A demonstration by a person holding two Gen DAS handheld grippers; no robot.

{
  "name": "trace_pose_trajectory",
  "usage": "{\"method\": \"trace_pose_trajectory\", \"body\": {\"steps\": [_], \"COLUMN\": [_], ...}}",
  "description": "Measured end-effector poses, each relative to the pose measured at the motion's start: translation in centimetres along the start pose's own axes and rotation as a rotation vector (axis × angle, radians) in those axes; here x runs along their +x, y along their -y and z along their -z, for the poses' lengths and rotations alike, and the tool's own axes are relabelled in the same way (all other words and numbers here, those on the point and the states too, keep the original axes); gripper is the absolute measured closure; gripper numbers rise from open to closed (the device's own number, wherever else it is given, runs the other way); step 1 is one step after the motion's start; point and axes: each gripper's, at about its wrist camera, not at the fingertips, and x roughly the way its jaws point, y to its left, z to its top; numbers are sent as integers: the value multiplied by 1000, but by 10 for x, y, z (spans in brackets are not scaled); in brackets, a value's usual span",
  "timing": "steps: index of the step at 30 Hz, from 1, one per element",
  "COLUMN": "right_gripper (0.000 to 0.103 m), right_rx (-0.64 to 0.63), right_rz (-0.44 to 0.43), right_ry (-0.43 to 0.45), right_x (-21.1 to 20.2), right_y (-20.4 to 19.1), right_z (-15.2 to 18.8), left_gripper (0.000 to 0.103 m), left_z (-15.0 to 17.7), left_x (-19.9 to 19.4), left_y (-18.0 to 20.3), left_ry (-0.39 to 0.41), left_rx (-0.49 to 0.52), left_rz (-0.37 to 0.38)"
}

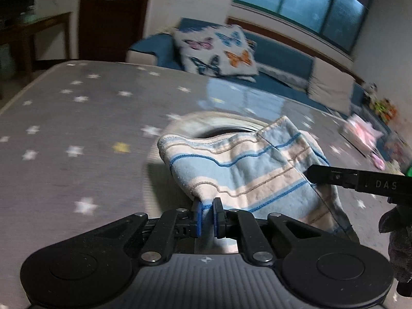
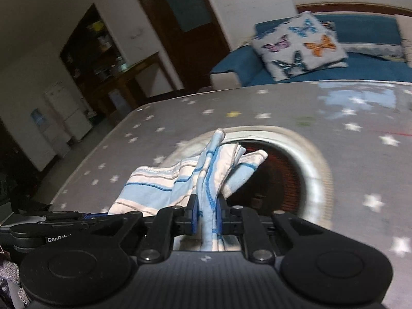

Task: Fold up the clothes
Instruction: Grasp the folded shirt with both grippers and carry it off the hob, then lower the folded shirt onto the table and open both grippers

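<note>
Striped cloth (image 1: 239, 170) pinched between both grippers' fingers (image 1: 198, 216), above table (image 1: 77, 128).

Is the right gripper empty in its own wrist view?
No: the right gripper is shut on a bunched fold of the striped towel, which passes between its blue pads.
</note>
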Motion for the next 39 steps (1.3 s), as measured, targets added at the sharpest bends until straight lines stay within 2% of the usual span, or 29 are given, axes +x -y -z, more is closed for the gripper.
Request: {"method": "trace_pose_trajectory", "body": {"steps": [10,18,24,33,39], "right_gripper": [90,90,91,91,90], "right_rx": [-63,-105,-111,-86,-96], "right_rz": [-156,-223,-225,-194,-120], "right_ry": [-52,-89,-92,-74,-64], "right_x": [85,133,151,162,171], "right_y": [-89,-134,-148,-139,-131], "right_z": [-18,-21,-21,-32,-39], "left_gripper": [94,94,94,94,93], "left_z": [-15,-19,-20,-39,-42], "left_x": [-33,-41,-30,-5,19], "left_y": [-104,-156,-169,-169,-167], "left_ry": [37,34,13,6,-28], "left_rx": [-88,-134,-152,-134,-126], "left_rz": [-190,-283,-301,-302,-305]}}
